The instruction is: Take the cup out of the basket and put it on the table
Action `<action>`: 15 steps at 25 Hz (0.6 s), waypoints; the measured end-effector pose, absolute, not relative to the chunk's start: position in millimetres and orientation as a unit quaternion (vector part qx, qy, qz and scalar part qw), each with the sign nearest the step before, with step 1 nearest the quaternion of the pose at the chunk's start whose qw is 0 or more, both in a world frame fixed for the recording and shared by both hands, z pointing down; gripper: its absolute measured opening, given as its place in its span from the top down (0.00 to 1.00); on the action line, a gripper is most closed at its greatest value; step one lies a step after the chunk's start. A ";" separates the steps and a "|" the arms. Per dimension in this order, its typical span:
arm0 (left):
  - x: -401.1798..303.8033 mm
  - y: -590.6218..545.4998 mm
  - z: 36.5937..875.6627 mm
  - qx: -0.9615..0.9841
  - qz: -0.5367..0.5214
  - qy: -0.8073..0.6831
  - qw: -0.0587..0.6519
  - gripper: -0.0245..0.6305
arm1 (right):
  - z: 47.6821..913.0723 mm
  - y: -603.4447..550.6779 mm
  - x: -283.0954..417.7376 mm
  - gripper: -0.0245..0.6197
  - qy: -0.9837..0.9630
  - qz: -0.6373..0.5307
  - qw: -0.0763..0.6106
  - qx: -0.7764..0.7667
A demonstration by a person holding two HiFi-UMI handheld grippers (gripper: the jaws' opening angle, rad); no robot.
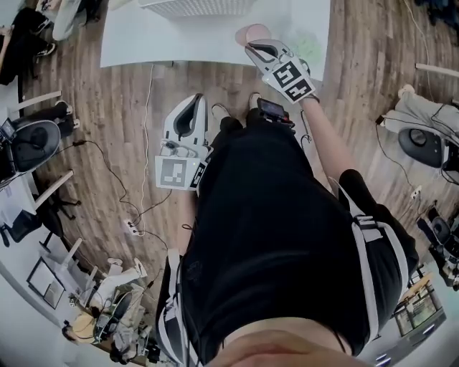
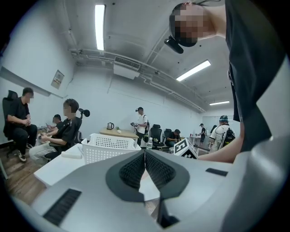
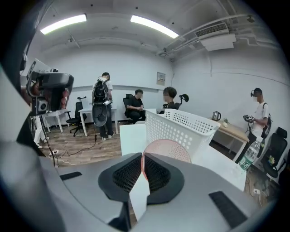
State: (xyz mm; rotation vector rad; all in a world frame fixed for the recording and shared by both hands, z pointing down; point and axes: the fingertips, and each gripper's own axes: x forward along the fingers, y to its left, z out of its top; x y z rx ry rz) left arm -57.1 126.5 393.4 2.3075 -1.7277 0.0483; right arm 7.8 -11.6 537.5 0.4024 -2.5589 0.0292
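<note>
A pale pink translucent cup [image 1: 252, 33] hangs over the white table [image 1: 179, 39] near its front edge; whether it touches the top I cannot tell. My right gripper [image 1: 259, 49] is shut on the cup's rim, and in the right gripper view the cup [image 3: 174, 151] sits just past the closed pads. The white perforated basket [image 3: 186, 129] stands behind the cup, at the table's far side [image 1: 197, 6]. My left gripper [image 1: 193, 104] is held low over the wooden floor in front of the table. Its jaws are shut [image 2: 145, 158] with nothing between them.
A green patch [image 1: 308, 46] lies on the table's right part. Cables [image 1: 147, 129] run across the wood floor. Office chairs and seated people [image 2: 68, 129] ring the room. A water bottle [image 3: 248, 156] and a kettle [image 3: 216, 115] stand on desks beyond.
</note>
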 end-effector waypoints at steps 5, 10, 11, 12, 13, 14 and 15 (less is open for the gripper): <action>-66.1 137.7 397.3 0.779 0.022 -0.612 0.137 0.93 | 578.4 -15.5 1.8 0.91 -0.940 0.014 0.313 0.134; -74.4 142.1 400.5 0.770 0.026 -0.622 0.142 0.93 | 608.0 -11.1 -5.3 0.91 -0.928 0.010 0.353 0.116; -75.6 142.1 400.9 0.768 0.027 -0.623 0.143 0.93 | 613.7 -10.7 -6.3 0.91 -0.925 0.007 0.362 0.111; -76.9 142.1 401.6 0.767 0.027 -0.624 0.144 0.93 | 619.5 -10.3 -7.4 0.91 -0.922 0.003 0.372 0.107; -78.5 142.6 402.7 0.766 0.027 -0.626 0.146 0.93 | 624.8 -9.6 -8.5 0.91 -0.919 -0.001 0.380 0.104; -80.2 143.6 404.1 0.765 0.028 -0.627 0.147 0.93 | 629.5 -8.6 -9.3 0.91 -0.916 -0.003 0.388 0.101; -81.9 144.8 405.2 0.763 0.028 -0.628 0.149 0.93 | 633.5 -7.5 -9.6 0.91 -0.914 -0.002 0.393 0.100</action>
